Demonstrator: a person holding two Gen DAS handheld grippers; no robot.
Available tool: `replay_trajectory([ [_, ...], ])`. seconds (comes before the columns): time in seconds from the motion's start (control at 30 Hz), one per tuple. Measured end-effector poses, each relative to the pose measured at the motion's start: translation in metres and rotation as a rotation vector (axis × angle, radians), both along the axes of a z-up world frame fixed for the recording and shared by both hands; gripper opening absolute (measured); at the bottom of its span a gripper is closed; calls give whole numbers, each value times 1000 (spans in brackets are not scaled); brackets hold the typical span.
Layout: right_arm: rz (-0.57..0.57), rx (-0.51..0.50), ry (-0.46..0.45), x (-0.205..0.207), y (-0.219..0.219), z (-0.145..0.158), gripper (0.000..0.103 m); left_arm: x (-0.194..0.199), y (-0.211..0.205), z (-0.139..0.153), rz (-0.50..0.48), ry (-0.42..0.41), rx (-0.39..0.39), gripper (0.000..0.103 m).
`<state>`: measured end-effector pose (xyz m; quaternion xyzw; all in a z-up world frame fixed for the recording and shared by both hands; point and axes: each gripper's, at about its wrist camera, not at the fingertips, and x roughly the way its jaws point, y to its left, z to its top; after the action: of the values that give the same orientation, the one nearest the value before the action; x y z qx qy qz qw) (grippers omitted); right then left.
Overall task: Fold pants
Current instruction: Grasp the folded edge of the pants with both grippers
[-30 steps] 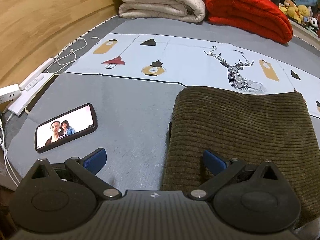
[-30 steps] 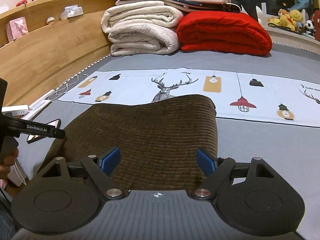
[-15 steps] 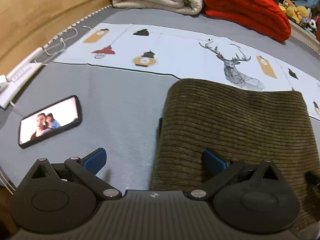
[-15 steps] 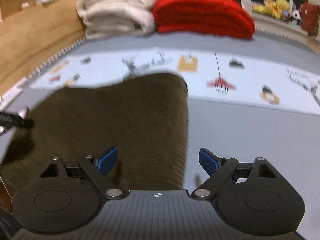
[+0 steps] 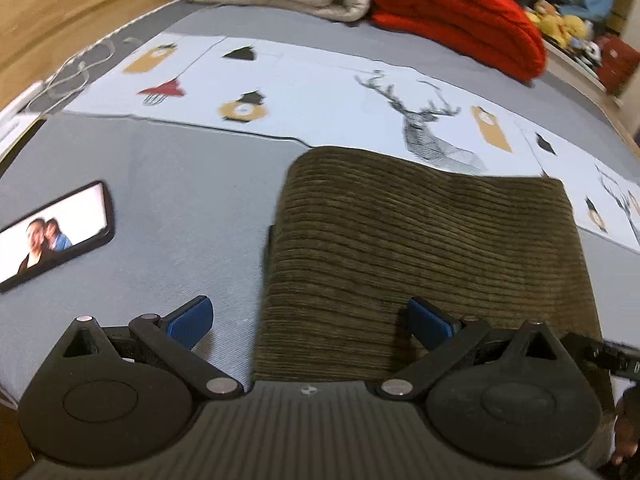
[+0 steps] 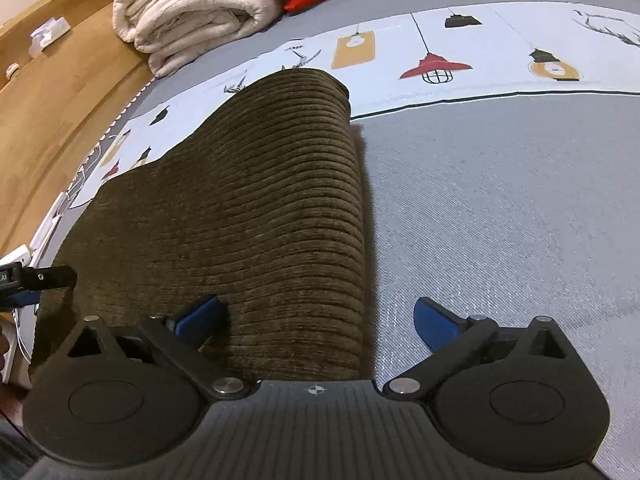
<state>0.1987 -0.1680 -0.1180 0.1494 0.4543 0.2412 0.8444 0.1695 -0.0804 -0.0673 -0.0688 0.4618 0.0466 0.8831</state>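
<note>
Left wrist view: black smartphone (image 5: 56, 236) with lit screen at left edge; left gripper (image 5: 310, 318), jaws open and empty, straddles the left edge of the folded olive-brown corduroy pants (image 5: 432, 256), centre-right on grey bedsheet (image 5: 168, 200). Right wrist view: right gripper (image 6: 318, 318), jaws opening, nothing gripped, straddles the pants' right edge.

Grey bed (image 5: 168, 208) with a lamp-and-deer printed sheet (image 5: 320, 92); wooden headboard (image 6: 60, 92) at left; folded white blanket (image 6: 192, 12) and red blanket (image 5: 460, 16) stacked behind.
</note>
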Motion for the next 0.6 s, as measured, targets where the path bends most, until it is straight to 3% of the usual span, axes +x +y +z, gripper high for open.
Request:
replay_trajectory([
  [0.17,4,15,-8,0,-5,0,103,6,-8,-10,-14,45,20,103],
  [0.6,139,39,27,14,8,2,103,14,4,-19,45,93,-86,103],
])
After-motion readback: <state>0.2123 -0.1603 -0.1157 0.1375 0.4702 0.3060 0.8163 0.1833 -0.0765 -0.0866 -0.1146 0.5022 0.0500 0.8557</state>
